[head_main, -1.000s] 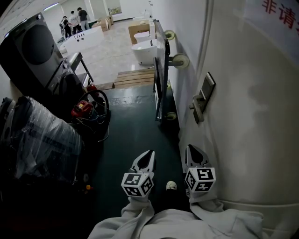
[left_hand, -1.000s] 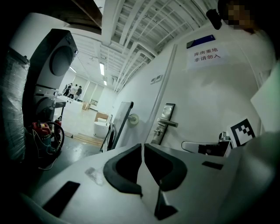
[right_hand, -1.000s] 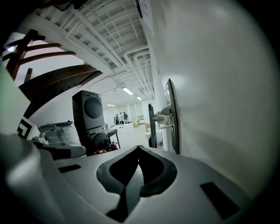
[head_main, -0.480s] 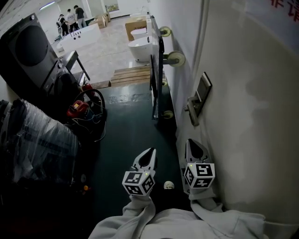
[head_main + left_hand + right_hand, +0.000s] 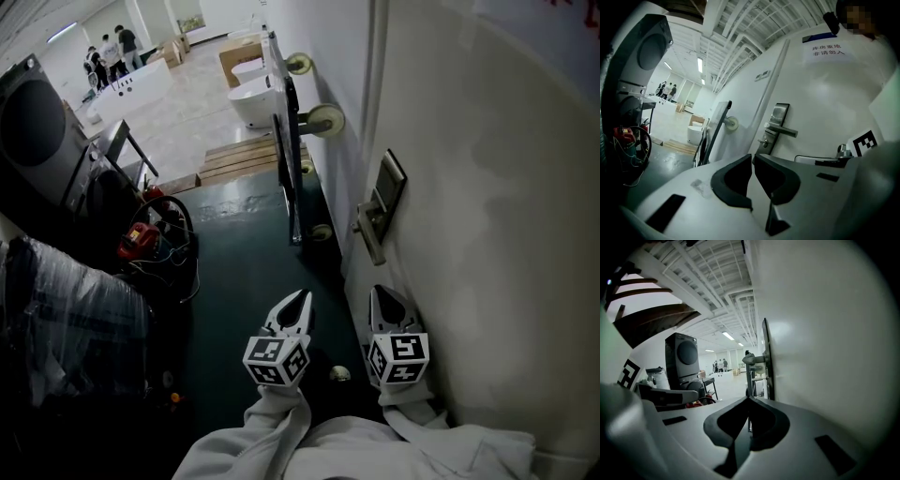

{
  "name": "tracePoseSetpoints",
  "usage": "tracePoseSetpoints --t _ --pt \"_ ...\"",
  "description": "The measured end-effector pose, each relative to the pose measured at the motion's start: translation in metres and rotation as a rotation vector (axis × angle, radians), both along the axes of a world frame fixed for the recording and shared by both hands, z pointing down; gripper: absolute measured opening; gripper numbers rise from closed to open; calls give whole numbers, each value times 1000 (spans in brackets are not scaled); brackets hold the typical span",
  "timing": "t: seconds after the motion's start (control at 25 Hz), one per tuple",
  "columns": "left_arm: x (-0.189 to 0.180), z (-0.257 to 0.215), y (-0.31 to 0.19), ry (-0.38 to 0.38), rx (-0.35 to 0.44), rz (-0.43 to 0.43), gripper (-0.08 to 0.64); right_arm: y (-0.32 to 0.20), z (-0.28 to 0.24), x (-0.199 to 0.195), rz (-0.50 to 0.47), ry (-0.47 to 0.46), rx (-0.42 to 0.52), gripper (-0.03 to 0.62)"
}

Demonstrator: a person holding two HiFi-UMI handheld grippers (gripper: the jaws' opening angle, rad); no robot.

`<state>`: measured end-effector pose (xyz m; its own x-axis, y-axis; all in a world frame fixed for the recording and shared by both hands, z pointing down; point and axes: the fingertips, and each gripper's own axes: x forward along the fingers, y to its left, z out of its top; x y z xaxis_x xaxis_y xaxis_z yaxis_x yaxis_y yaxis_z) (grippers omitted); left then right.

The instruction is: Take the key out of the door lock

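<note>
The steel lock plate with its lever handle sits on the white door, ahead of and above both grippers. In the left gripper view the plate and lever show clearly, with a small key sticking out below the lever. My left gripper hangs low over the dark floor, shut and empty, well short of the lock. My right gripper is beside it, close along the door, also shut and empty. In the right gripper view the lever shows edge-on ahead.
A wheeled dark panel stands against the wall just beyond the door. A washing machine, plastic-wrapped goods and a red tool with cables line the left. A small pale object lies on the floor between the grippers. People stand far back.
The head view has shifted, so the lock now sits further left and nearer the grippers. Both grippers stay low, shut and side by side.
</note>
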<state>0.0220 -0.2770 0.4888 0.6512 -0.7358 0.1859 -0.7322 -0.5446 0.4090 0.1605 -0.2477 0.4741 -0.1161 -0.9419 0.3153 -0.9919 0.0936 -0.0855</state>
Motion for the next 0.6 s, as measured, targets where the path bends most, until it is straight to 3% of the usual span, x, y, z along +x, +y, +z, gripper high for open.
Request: tracePoseSetpoints --t 0.6 --pt "28 3 -48 -10 -24 215 28 -17 6 11 175 -16 -12 52"
